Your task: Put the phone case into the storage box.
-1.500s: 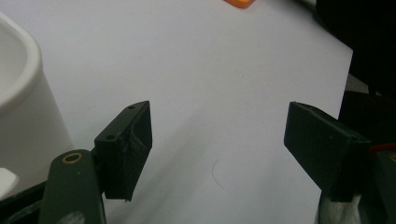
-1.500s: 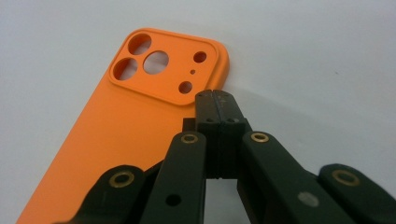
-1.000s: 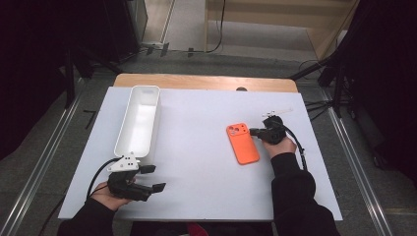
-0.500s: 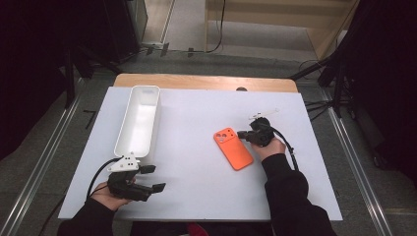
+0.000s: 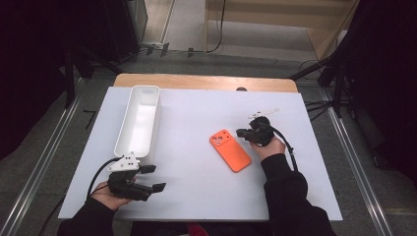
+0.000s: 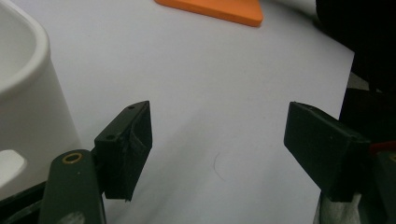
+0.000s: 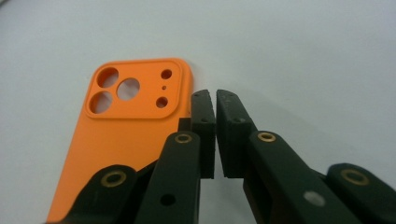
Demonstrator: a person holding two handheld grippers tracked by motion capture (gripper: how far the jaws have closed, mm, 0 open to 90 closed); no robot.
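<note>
Smooth orange phone case (image 7: 126, 140) with 5 round cutouts, near end hidden behind right claw (image 7: 215, 105), its jaws just parting, empty; left claw (image 6: 217, 140) open above matte white tabletop (image 5: 196, 118).

The right gripper (image 7: 215, 105) has just been opening a tiny bit, nothing between its fingers (image 7: 203, 126). An orange phone case (image 7: 126, 135) lies flat on the white surface (image 7: 303, 56), just left of the fingers.

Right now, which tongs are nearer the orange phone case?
Right. The right tongs sit just beside the orange phone case, at its camera end; the left tongs are far off, near the white tray.
</note>
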